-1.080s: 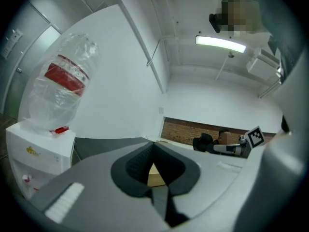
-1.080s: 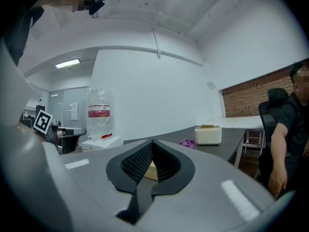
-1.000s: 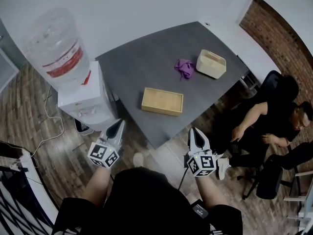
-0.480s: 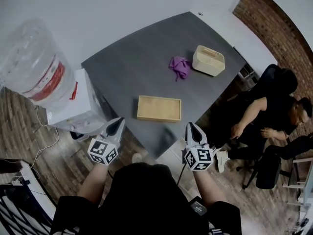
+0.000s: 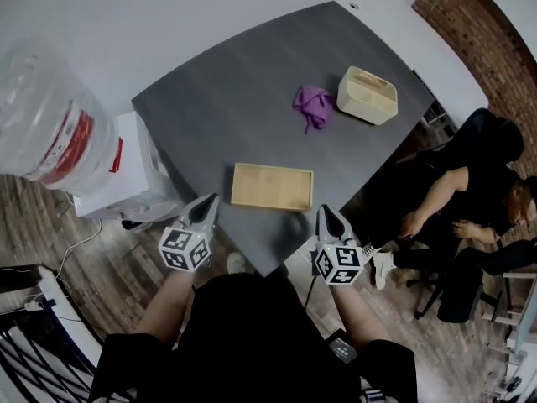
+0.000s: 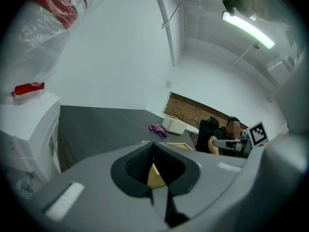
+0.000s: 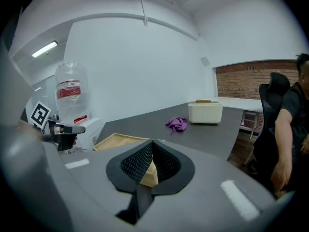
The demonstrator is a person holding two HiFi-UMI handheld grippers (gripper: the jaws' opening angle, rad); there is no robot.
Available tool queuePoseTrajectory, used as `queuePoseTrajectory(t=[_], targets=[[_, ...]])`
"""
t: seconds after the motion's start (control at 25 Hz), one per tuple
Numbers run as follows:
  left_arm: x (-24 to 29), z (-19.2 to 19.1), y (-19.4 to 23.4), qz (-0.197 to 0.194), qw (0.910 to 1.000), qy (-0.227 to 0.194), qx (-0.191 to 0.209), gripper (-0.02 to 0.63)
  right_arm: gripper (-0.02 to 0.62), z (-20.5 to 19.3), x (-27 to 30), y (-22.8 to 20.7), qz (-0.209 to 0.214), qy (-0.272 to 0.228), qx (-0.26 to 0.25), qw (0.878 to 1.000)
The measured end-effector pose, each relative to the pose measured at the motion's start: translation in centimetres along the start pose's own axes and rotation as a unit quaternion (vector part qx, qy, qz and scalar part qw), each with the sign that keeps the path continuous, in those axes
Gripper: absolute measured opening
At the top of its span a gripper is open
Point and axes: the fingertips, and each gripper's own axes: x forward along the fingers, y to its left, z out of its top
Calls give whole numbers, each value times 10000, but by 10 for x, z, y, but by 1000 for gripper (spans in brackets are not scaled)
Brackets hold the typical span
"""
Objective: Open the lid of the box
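Though unclear overhead, right claw [image 7: 152,140] is closed.

L hand-held gripper [image 5: 210,199], R hand-held gripper [image 5: 326,211]: jaws together, empty.

1. A black top [image 5: 252,334] with short sleeves.
2. Ahead of the top on its left side, the left gripper [image 5: 207,201] has a pale grey shell that tapers to a point and is dark along its inner edge.
3. Ahead of the top on its right side, the right gripper [image 5: 329,213] has the same shape and colours.
4. At the end of each gripper nearest the top sits a white cube [image 5: 185,248] printed with black square markers.
5. Seen close, the pads [image 7: 137,161] are black with a fine mesh texture, and white strips [image 7: 236,199] mark the grey body.
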Motion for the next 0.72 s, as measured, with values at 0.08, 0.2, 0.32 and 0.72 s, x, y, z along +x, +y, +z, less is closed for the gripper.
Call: queuePoseTrajectory(t=[0.08, 0.2, 0.32, 0.72], targets=[[9, -3, 3, 95, 9999, 106, -62, 0, 3, -2, 10, -5, 13, 103, 23, 9999], [20, -8, 7, 222, 9994, 271, -85, 0, 12, -7, 22, -9, 80, 260, 108, 9996], [31, -12, 10, 366, 9986, 366, -85, 0, 33, -12, 34, -13, 187, 402, 132, 9989], [49, -35, 9, 492, 9956, 763, -228, 64, 81, -28, 61, -10, 452, 725, 285, 9959]])
